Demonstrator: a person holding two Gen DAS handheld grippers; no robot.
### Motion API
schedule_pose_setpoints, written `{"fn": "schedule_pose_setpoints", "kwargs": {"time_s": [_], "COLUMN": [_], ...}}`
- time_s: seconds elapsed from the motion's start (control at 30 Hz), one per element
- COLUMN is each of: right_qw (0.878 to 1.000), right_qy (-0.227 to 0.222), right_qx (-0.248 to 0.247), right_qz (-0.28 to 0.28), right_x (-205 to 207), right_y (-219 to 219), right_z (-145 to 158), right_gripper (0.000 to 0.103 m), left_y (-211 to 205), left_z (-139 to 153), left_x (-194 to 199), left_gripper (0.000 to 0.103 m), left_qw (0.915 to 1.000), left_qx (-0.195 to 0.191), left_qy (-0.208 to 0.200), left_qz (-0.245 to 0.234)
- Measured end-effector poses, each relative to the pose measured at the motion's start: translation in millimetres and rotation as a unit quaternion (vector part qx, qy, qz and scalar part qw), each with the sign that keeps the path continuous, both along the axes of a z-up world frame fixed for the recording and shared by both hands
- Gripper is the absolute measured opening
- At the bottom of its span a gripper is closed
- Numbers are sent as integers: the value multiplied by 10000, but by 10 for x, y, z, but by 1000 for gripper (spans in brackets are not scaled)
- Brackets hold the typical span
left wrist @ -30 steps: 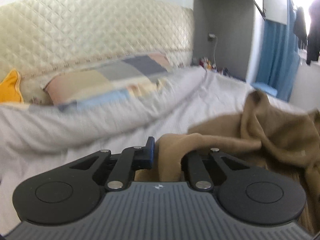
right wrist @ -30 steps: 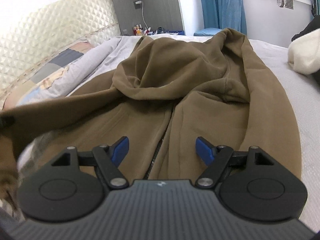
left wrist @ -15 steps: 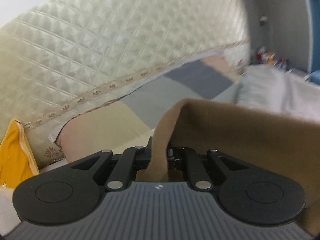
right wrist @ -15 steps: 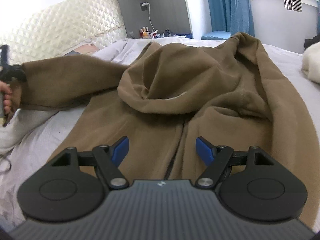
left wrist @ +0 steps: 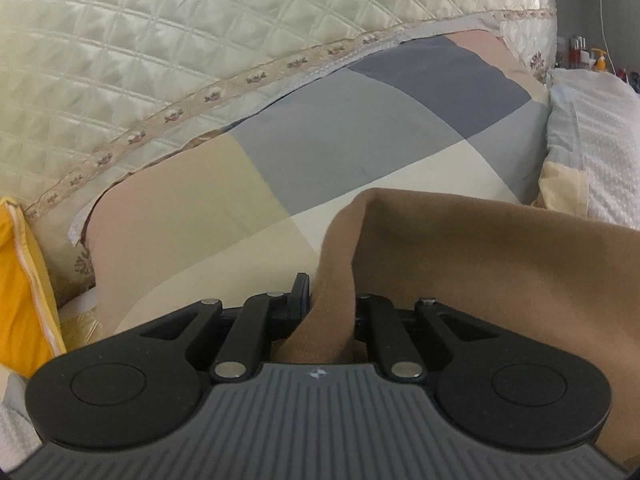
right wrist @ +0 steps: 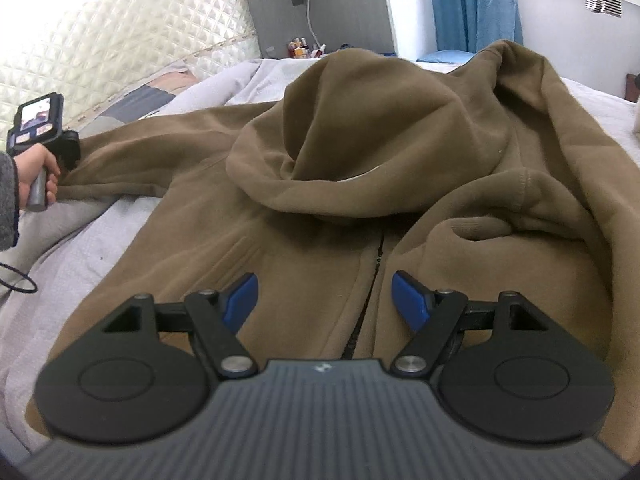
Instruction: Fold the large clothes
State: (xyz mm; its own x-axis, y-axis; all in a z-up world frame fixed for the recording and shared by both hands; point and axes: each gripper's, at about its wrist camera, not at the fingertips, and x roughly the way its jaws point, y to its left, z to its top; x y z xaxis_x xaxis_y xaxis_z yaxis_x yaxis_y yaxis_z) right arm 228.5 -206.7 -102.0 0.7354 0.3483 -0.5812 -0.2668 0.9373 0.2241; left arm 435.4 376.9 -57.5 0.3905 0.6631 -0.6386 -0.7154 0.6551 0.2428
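A brown zip-up hoodie (right wrist: 400, 152) lies front-up on the bed, its hood bunched over the chest. One sleeve (right wrist: 152, 152) is stretched out to the left. My left gripper (left wrist: 332, 308) pinches the sleeve end (left wrist: 480, 260) over the pillow; its jaws are opening slightly, with the cloth still filling the gap. In the right wrist view a hand (right wrist: 36, 176) holds that left gripper (right wrist: 74, 152) at the sleeve's end. My right gripper (right wrist: 326, 298) hovers open above the lower front, just left of the zipper (right wrist: 374, 276), with nothing between its blue pads (right wrist: 240, 296).
A patchwork pillow (left wrist: 360, 128) leans on the quilted cream headboard (left wrist: 120, 60), with a yellow cushion (left wrist: 20, 288) at the left. A grey sheet (right wrist: 80, 260) covers the bed. Small bottles (right wrist: 300, 46) stand beyond it, and a blue curtain (right wrist: 472, 0) hangs at the back right.
The left gripper has carried the sleeve end far out to the left, towards the pillow and headboard, so the sleeve now lies stretched out. The right gripper has sunk slightly over the hoodie's front.
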Motion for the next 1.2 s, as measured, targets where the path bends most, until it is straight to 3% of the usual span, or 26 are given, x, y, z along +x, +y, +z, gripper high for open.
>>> {"fn": "schedule_pose_setpoints", "kwargs": {"time_s": [0.03,0.07,0.13,0.3,0.5,0.63,0.83,0.93,1.07,1.2], "right_qw": [10000,10000,10000,9998,9990,9981,9974,9972,9981,9979], "right_qy": [-2,-12,-49,-211,-453,-602,-713,-731,-541,-534], "right_qx": [-24,-35,-37,17,18,-110,-117,-13,110,115], "right_qz": [5,16,29,3,-45,-61,-52,-153,-285,-344], "right_x": [-4,-10,-22,-134,-382,-497,-656,-744,-818,-925], "right_y": [19,16,1,-85,-189,-223,-297,-383,-460,-478], "right_z": [-15,-21,-9,51,171,194,249,245,245,277], "right_gripper": [76,76,75,75,75,75,75,75,75,75], "left_y": [-45,-64,-138,-465,-1179,-1600,-2314,-2679,-3129,-3590], "left_z": [49,85,190,455,696,746,738,715,655,570], "left_x": [-84,-136,-277,-670,-1246,-1634,-2217,-2509,-2849,-3110], "left_gripper": [24,49,73,73,73,73,73,73,73,73], "left_qw": [10000,9999,9995,9949,9887,9797,9614,9533,9350,9190], "left_qx": [-27,-57,-179,-728,-812,-1193,-1666,-1707,-1994,-1974], "left_qy": [-33,-81,-264,-649,-909,-1048,-1232,-1281,-1311,-1255], "left_qz": [38,54,17,-250,-869,-1227,-1808,-2137,-2623,-3174]}}
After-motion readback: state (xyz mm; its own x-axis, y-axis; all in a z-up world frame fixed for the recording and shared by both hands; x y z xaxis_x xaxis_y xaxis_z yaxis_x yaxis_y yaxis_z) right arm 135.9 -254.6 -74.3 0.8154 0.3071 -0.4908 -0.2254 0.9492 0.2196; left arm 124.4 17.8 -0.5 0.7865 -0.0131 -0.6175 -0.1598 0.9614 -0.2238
